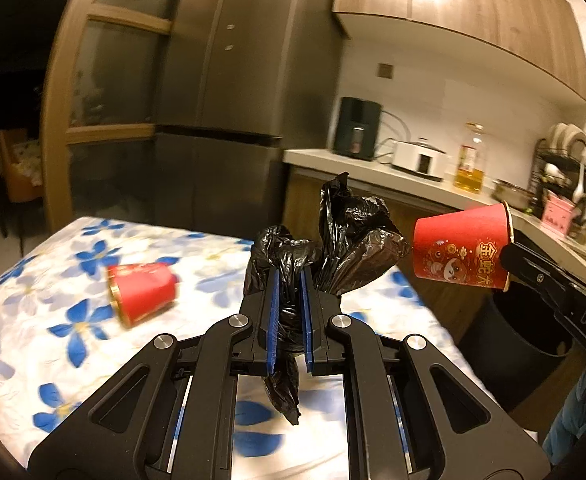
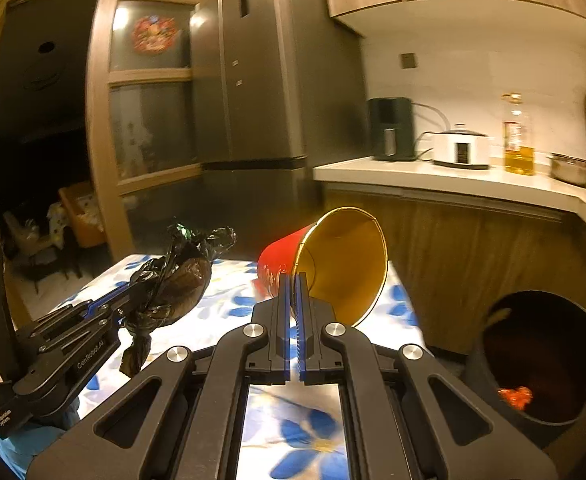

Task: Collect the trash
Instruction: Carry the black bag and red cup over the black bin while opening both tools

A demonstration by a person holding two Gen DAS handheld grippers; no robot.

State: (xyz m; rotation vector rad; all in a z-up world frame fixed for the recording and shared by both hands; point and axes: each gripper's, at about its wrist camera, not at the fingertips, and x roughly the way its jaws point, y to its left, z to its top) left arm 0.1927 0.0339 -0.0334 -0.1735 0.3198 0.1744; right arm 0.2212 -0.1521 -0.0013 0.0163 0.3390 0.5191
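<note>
Nearest my lens, the left hand-held gripper [image 1: 289, 280] has its blue pads pressed together on a crumpled black plastic bag [image 1: 333, 244], which bulges above the fingers and trails a twisted tail below them. My right hand-held gripper [image 2: 294, 280] is clamped on the rim of a red paper cup [image 2: 329, 264], pinching the wall so the gold-lined mouth faces back toward the camera; from the left wrist view the same cup hangs out to the right, lifted clear of the cloth. Both pieces of trash are in the air above the tabletop [image 1: 53, 264] with its blue-flower cloth. A second red cup [image 1: 141, 294] lies on its side on that cloth, well apart from both grippers and untouched. To the right of the tabletop, down on the floor, stands a dark round bin [image 2: 541, 360], open-mouthed, with something orange-red already at the bottom; I cannot tell what it is. As I judge it, the task is partway along: two items are picked up but not yet dropped, at least one thing seems to be in the bin, and the fallen cup remains to be fetched. The next need, I reckon, is to carry the cup and bag over the bin's mouth before letting go.
</note>
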